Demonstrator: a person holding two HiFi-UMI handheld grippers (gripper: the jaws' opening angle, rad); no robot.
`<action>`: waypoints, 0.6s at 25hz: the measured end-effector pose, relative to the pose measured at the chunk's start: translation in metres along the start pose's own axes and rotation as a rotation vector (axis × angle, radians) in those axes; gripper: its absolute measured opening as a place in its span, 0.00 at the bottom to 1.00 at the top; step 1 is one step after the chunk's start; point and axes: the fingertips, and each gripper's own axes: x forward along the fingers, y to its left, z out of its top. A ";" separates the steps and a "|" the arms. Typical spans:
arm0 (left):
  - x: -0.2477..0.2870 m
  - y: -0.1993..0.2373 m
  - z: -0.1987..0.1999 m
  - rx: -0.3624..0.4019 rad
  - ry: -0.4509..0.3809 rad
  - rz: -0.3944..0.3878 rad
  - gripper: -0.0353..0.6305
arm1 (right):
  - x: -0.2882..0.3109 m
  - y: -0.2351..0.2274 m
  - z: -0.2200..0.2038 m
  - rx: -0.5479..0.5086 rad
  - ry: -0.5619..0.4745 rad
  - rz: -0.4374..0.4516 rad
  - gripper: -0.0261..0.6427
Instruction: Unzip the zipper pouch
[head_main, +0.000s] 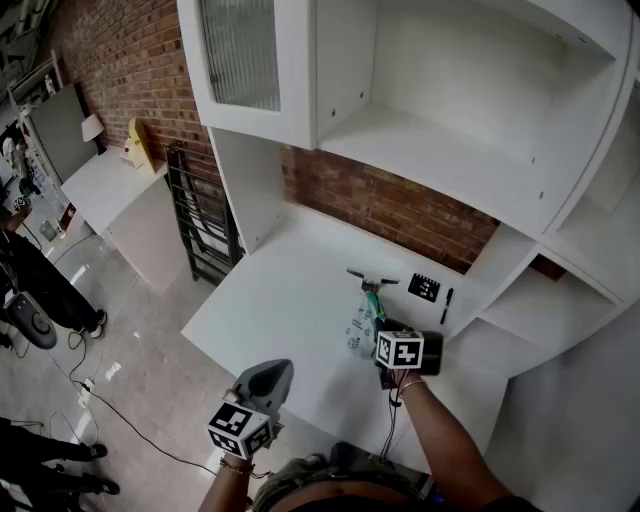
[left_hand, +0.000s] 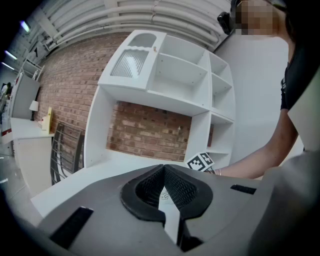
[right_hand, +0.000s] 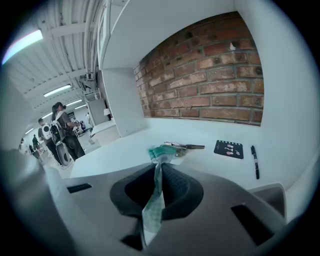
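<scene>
Your right gripper is clenched on the zipper pouch; the checked fabric is pinched between the pads, and the pouch's teal end pokes out past the fingertips. In the head view the pouch runs from those jaws toward the upper centre of the frame, its long axis pointing away from you, low over the white table. Your left gripper sits lower left, well apart, jaws pressed together on nothing; the pouch lies up and to the right of it, so that hand has the reach to make, and I judge it must open before it can take the pull.

The right gripper view alone shows the grip on the fabric; the head view alone shows the gap between the two hands; no view shows the zipper pull clearly; the left gripper view only catches a sliver of the pouch through its jaws.
</scene>
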 end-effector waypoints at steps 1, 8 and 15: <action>0.001 -0.001 -0.001 0.001 -0.001 -0.005 0.06 | -0.001 -0.004 -0.003 0.007 0.006 -0.014 0.06; 0.005 -0.006 -0.002 -0.001 0.003 -0.029 0.06 | -0.011 -0.018 -0.018 0.075 0.047 -0.060 0.16; 0.009 -0.010 -0.004 0.004 0.010 -0.054 0.06 | -0.026 -0.022 -0.024 0.102 0.052 -0.097 0.30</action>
